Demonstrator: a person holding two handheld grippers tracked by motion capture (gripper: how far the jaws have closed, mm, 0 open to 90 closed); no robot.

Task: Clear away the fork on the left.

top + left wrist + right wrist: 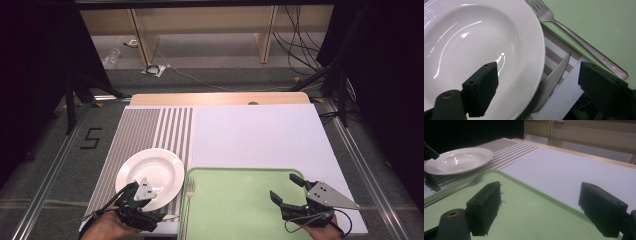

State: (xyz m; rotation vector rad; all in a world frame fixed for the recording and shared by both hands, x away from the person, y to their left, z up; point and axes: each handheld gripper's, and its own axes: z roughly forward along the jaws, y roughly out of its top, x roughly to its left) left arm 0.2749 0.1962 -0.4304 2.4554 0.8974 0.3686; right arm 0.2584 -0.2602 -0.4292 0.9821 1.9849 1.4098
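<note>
The left gripper [534, 82] hangs low over the near edge of the white plate [481, 45], jaws spread wide and gripping nothing. One jaw sits above the plate's bowl, the other off past the rim, over the pale mat by the tray. Between them lies the knife [551, 82], its blade running out from under the plate's rim across the striped placemat [556, 53], tip pointing away from the jaws. Just beyond the far jaw rests the fork [574, 37], on the left edge of the green tray [599, 22], tines pointing away.

From above, the left gripper [134, 196] overlaps the plate's [155, 167] near rim, the fork [188, 200] just beside it on the tray [235, 200].

The right gripper [539, 207] hovers over the tray's [529, 202] right part, jaws wide apart too, nothing between them but green surface. Well ahead of its left jaw, the plate [459, 160] and fork [469, 183] show.
</note>
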